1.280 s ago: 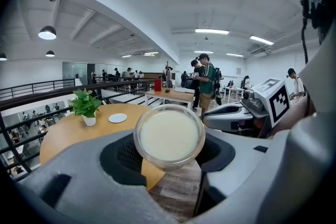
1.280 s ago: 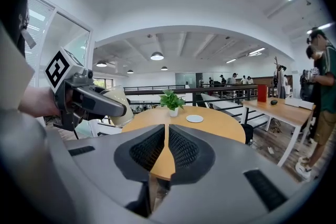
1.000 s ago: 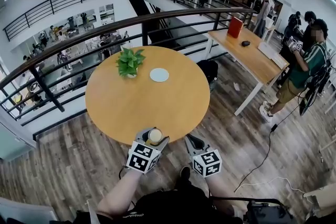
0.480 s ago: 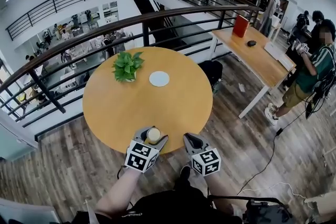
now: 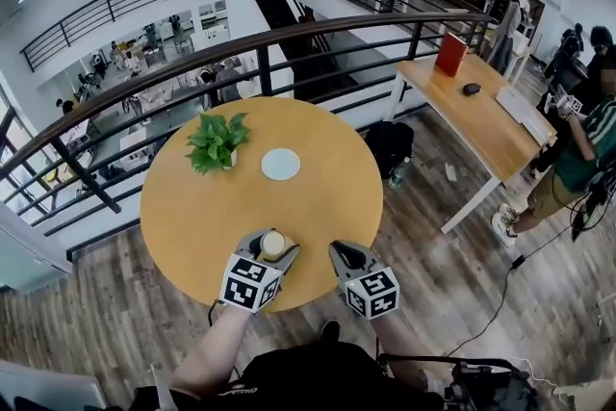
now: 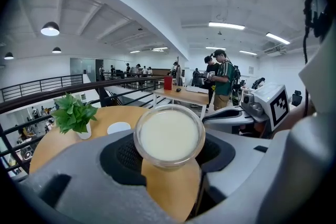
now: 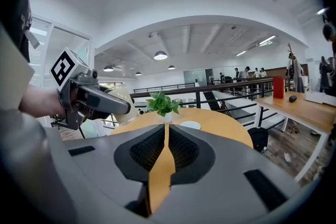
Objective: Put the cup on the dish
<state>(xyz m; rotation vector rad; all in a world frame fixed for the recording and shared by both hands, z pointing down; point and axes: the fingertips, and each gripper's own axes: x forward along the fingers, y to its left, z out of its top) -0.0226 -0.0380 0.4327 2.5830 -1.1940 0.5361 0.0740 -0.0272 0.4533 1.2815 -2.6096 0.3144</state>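
Note:
A clear cup (image 5: 273,245) of pale creamy liquid sits between the jaws of my left gripper (image 5: 276,237), which is shut on it over the near part of the round wooden table (image 5: 192,207). The left gripper view shows the cup (image 6: 169,135) upright and seen from above its rim. The white dish (image 5: 280,164) lies flat near the table's middle, well ahead of the cup, and it shows small in both gripper views (image 6: 119,127) (image 7: 190,125). Just to the right, my right gripper (image 5: 341,252) is shut, with nothing between its jaws (image 7: 166,128).
A potted green plant (image 5: 214,141) stands left of the dish. A dark railing (image 5: 289,29) runs behind the table over a drop. To the right are a rectangular desk (image 5: 481,115) with a red box (image 5: 450,54), a black bag (image 5: 390,144) on the floor and several people.
Both grippers have moved forward from the table's near edge to over its surface, the left one still carrying the cup. The dish and plant now appear nearer.

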